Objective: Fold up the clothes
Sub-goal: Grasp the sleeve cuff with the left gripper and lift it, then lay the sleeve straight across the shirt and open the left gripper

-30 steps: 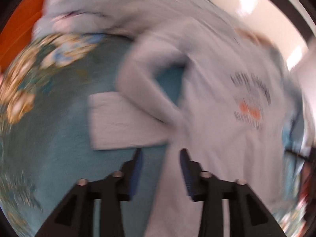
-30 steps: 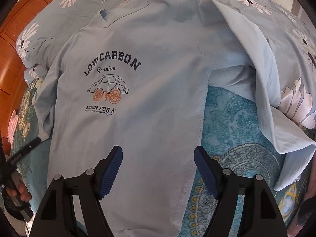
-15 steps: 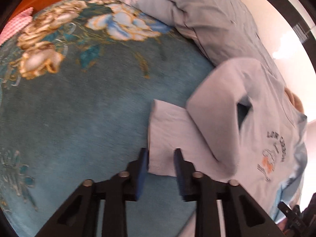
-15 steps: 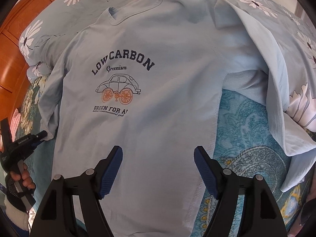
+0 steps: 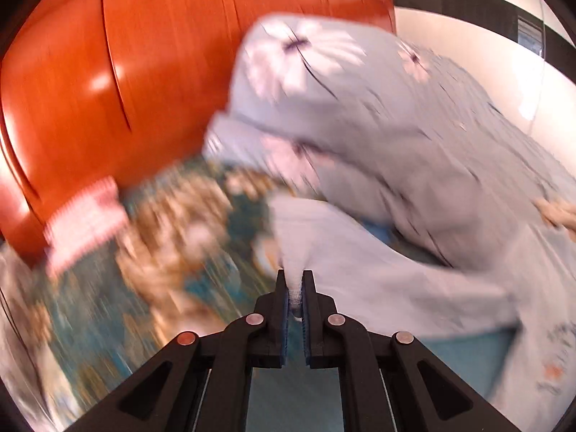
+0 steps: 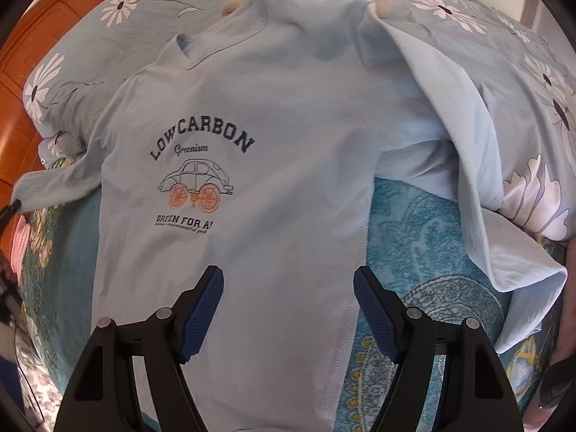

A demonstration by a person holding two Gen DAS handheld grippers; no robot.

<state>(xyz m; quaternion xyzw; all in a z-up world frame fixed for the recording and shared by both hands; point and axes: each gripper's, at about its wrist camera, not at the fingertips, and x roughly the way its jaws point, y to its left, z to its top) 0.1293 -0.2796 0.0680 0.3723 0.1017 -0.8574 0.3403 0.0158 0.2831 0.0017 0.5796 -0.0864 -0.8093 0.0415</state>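
At the left, the left gripper [image 5: 295,288] has its fingers [image 5: 280,298] pinched tight on the cuff of the shirt's left sleeve [image 6: 50,187], drawn out sideways, probably to bring it in over the chest for a fold. The pale blue long-sleeved shirt [image 6: 273,165] lies face up on the teal patterned bed [image 6: 424,237], its car print and lettering showing. To the right, the right gripper [image 6: 288,309] hovers above the lower body, fingers wide apart and holding nothing; the far sleeve is rumpled against the floral quilt [image 6: 540,82].
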